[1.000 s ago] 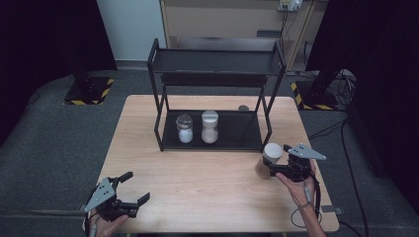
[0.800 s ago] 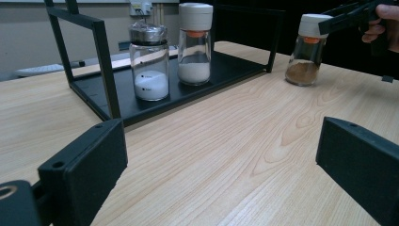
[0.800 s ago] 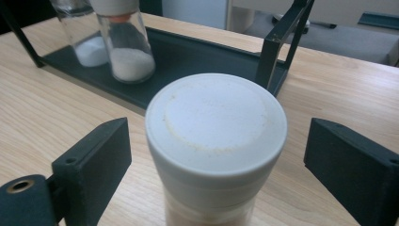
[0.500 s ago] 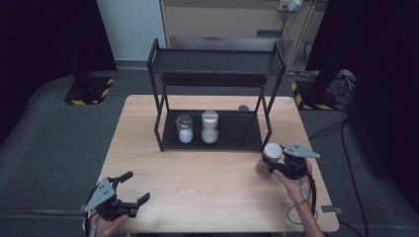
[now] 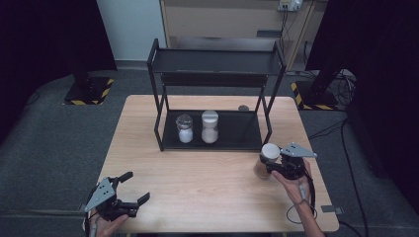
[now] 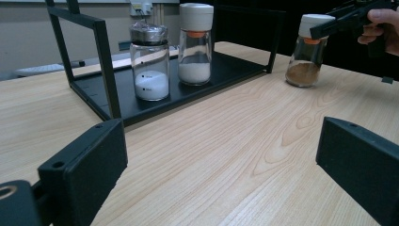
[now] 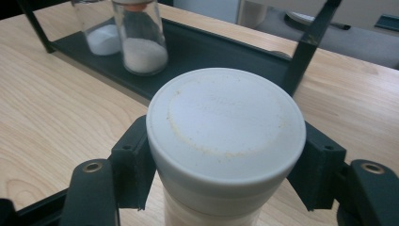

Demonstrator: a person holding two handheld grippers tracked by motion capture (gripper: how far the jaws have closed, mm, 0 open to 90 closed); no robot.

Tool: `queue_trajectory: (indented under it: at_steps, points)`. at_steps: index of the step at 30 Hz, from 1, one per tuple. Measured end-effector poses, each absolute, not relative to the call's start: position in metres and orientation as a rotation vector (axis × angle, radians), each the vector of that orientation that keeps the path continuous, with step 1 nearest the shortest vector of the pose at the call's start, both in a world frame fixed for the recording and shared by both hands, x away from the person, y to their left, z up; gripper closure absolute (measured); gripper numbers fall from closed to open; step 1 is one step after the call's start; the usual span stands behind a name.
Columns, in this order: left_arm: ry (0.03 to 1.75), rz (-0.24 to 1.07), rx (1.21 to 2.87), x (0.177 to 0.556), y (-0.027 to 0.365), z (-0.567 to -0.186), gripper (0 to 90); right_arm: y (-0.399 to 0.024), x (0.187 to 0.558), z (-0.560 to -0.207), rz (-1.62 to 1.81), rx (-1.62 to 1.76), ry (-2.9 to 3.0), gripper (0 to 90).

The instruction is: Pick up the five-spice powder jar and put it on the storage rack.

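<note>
Glass spice jar (image 5: pixel 267 160), white cap, brown powder, upright on table, right of rack, cap clamped.

High view above the table (image 5: pixel 207 187) looking down, gripper views low and close, all sharing the rack (image 5: pixel 215 64).

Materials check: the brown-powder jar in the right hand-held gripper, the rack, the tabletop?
Clear jar with brown powder: looks like glass, since the contents show through with glints; its white cap seems matte plastic, slightly stained. Black two-tier rack: probably painted metal, with thin square bars and a satin sheen. Light tabletop: wood or wood-look laminate, visible grain; which one is unclear.
</note>
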State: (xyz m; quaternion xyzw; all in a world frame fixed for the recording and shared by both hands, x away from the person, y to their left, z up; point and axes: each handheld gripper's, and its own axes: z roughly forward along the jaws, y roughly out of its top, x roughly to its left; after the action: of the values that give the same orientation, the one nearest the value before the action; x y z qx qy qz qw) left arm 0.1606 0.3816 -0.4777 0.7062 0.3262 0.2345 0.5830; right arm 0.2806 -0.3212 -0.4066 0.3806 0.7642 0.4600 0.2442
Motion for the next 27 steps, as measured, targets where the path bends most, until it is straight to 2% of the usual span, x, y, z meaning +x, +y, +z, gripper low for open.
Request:
queue_trajectory:
  at_steps: [27]
  points:
    - [0.76,0.539,1.647,0.162,0.382,-0.478,1.5,-0.295,0.305,-0.37,1.344,0.865,2.225,34.0]
